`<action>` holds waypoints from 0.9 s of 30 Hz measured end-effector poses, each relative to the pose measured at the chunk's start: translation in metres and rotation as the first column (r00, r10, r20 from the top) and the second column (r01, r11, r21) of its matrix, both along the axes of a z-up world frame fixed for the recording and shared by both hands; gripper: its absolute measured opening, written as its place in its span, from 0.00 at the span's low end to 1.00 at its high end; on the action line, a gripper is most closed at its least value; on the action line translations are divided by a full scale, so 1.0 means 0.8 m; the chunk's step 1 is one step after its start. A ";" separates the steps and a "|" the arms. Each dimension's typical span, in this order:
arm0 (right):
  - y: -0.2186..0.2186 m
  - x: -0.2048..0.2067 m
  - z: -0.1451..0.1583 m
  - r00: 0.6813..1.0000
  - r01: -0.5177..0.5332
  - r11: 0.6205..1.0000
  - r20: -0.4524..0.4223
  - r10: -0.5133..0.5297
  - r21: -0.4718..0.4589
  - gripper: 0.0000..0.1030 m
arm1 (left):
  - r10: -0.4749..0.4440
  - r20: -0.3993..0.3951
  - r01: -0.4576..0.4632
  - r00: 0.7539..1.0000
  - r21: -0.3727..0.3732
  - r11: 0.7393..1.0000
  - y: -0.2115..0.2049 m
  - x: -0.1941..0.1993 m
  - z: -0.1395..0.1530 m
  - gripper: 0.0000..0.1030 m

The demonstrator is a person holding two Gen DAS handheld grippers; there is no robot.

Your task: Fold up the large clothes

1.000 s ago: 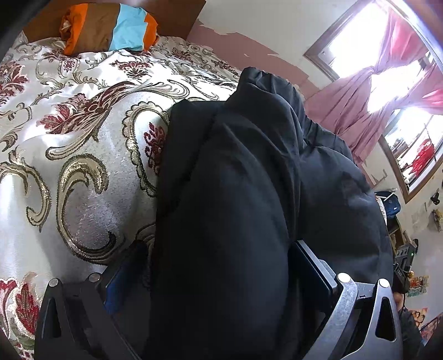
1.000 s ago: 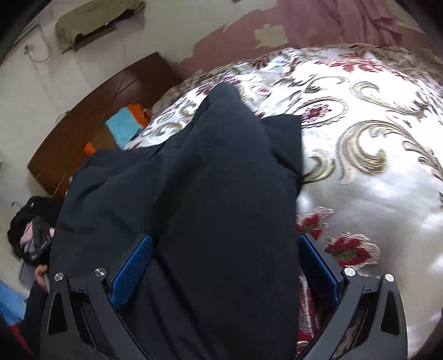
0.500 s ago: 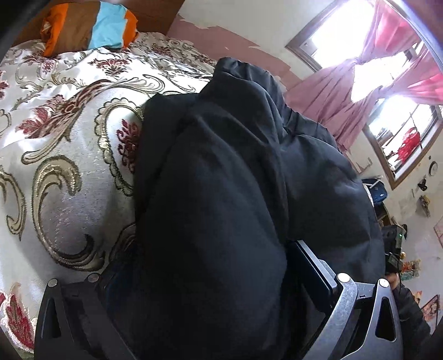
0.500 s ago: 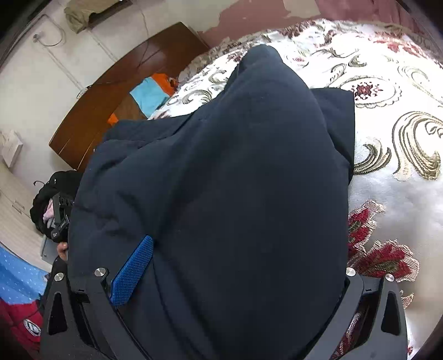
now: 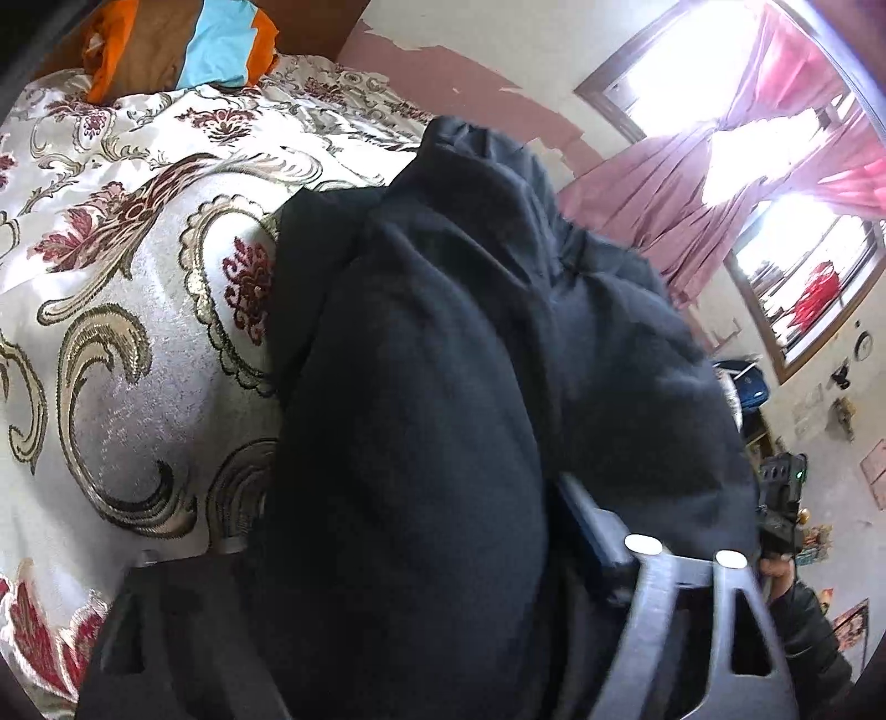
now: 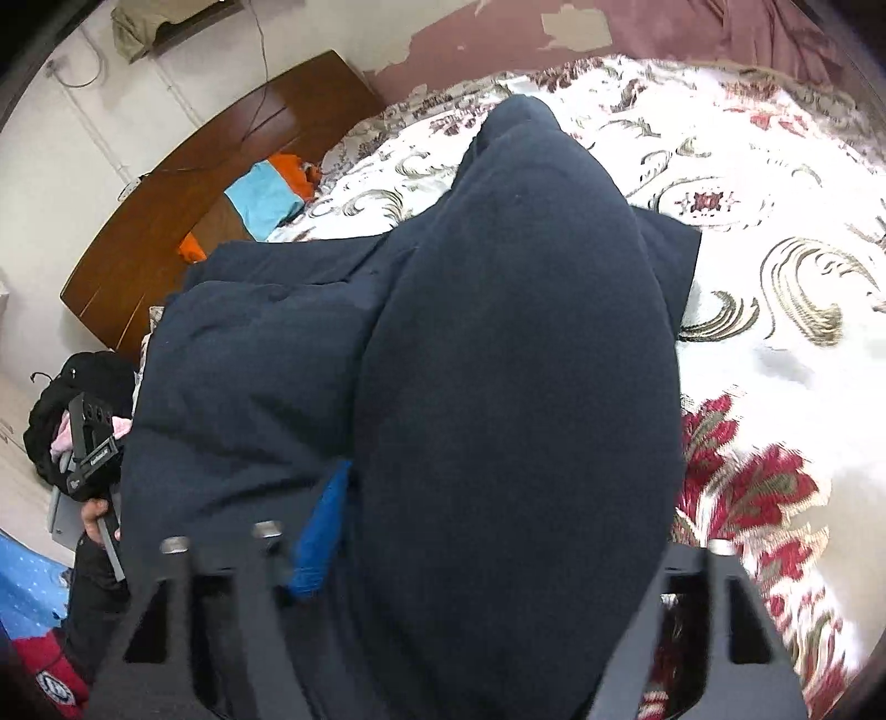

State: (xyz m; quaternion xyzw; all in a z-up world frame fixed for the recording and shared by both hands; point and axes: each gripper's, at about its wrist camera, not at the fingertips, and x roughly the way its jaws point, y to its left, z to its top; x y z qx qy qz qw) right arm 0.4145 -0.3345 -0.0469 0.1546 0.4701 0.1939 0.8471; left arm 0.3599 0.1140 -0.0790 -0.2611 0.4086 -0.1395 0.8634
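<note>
While both pairs of jaws have just been closing, the left gripper (image 5: 410,598) and right gripper (image 6: 498,531) each pinch a thick fold of the dark garment (image 6: 498,360), which stretches toward 12 o'clock over the floral bedspread (image 6: 775,221).

- A bed (image 5: 111,387) with a white floral cover carries the dark garment (image 5: 443,387).
- 1 striped pillow (image 5: 183,44) lies at 11 o'clock.

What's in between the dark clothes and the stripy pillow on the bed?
Only bare flowery bedspread lies between the dark garment and the striped pillow. The left wrist view shows it best.
</note>
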 end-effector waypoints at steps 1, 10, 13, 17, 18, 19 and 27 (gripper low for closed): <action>-0.001 -0.002 0.004 1.000 0.003 1.000 0.009 -0.003 -0.001 0.46 | 0.000 0.013 0.000 1.000 0.006 1.000 -0.002 -0.003 0.004 0.59; -0.004 -0.065 0.089 0.979 0.079 0.997 0.190 -0.081 0.014 0.19 | -0.007 0.236 -0.002 0.972 0.038 0.999 -0.027 -0.033 0.070 0.21; -0.004 -0.092 0.122 0.964 0.086 0.996 0.252 -0.085 0.005 0.19 | -0.022 0.325 0.021 0.946 0.006 1.000 -0.039 -0.042 0.097 0.21; -0.025 -0.131 0.158 0.941 0.129 0.992 0.317 -0.117 -0.016 0.19 | -0.050 0.387 0.063 0.921 -0.021 0.998 -0.064 -0.042 0.115 0.21; -0.035 -0.144 0.168 0.932 0.148 0.989 0.337 -0.136 -0.011 0.19 | -0.058 0.396 0.075 0.916 -0.028 0.997 -0.069 -0.040 0.117 0.21; -0.045 -0.148 0.174 0.925 0.164 0.986 0.348 -0.152 -0.004 0.19 | -0.070 0.408 0.092 0.910 -0.035 0.995 -0.077 -0.040 0.121 0.21; -0.111 -0.173 0.154 0.915 0.289 0.956 0.310 -0.257 -0.060 0.19 | -0.187 0.412 0.217 0.892 -0.026 0.976 -0.150 -0.027 0.115 0.21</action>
